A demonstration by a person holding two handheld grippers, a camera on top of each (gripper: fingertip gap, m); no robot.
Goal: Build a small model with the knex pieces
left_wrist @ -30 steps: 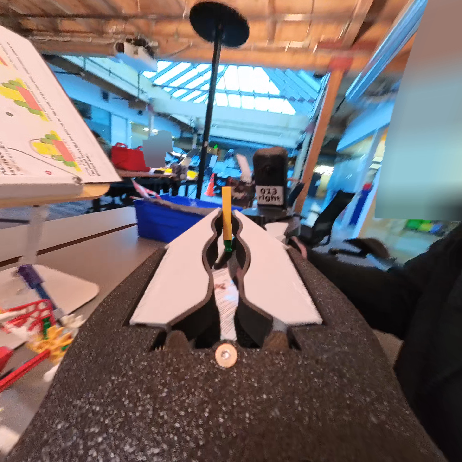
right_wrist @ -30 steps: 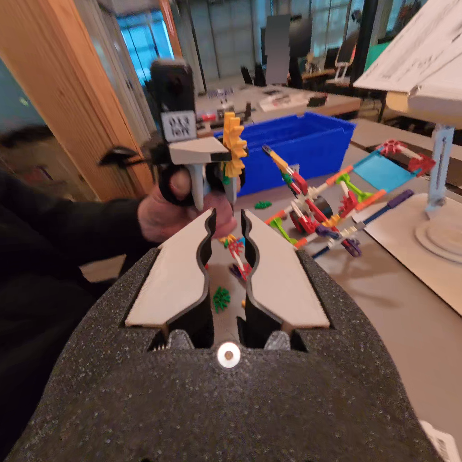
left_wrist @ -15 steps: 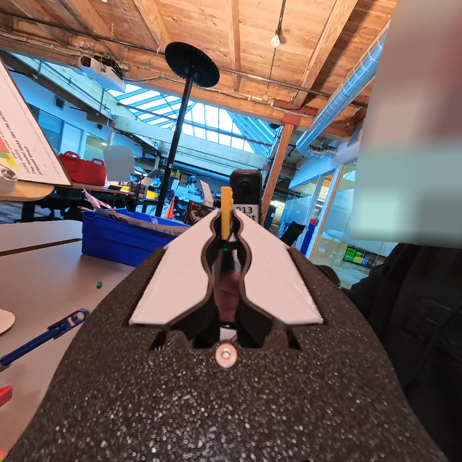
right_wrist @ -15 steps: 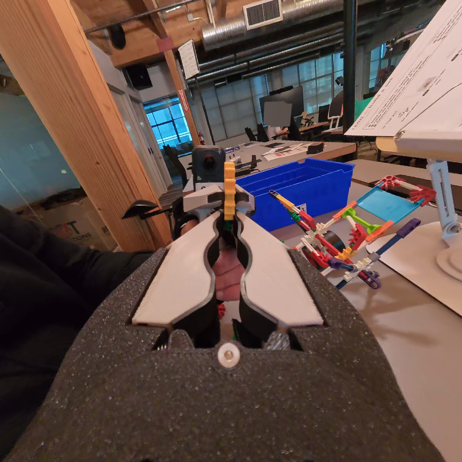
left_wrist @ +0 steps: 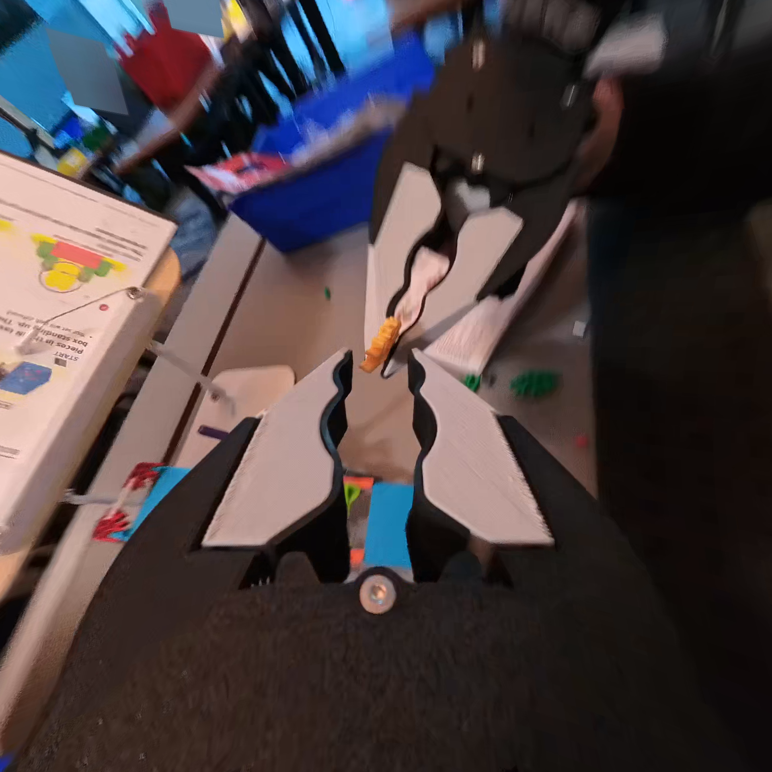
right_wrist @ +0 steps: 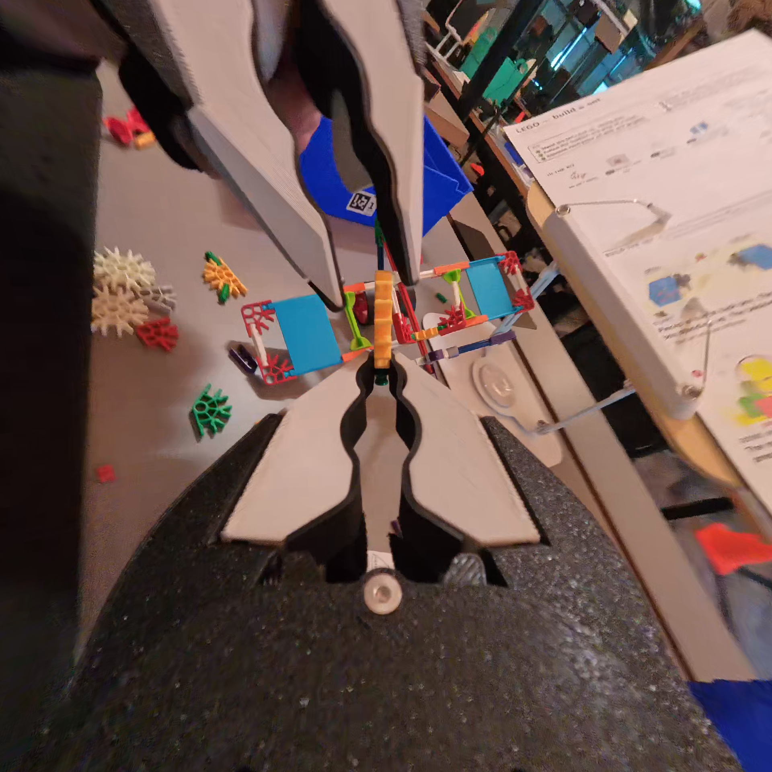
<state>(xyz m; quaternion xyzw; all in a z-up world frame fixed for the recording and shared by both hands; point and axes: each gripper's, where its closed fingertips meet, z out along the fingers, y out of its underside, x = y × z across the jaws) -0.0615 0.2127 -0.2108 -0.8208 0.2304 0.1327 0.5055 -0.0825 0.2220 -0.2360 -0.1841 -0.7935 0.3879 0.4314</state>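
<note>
Grey tabletop [right_wrist: 175, 217] carries a rod-and-connector model [right_wrist: 417, 309] — loose connectors left of it, blue bin [right_wrist: 438, 184] behind. Above the model, right gripper [right_wrist: 382, 367] pinches a yellow gear [right_wrist: 383, 317]; left gripper [left_wrist: 378, 363] faces it, fingers spread, empty.

Right gripper [right_wrist: 382, 367] clamped on yellow gear [right_wrist: 383, 319], edge-on, directly above the rod-and-connector model [right_wrist: 309, 330]. Left gripper [right_wrist: 369, 288] comes down from above, jaws apart, tips either side of gear. Green connector [right_wrist: 210, 410] left of model, blue bin [right_wrist: 438, 184] behind it.
</note>
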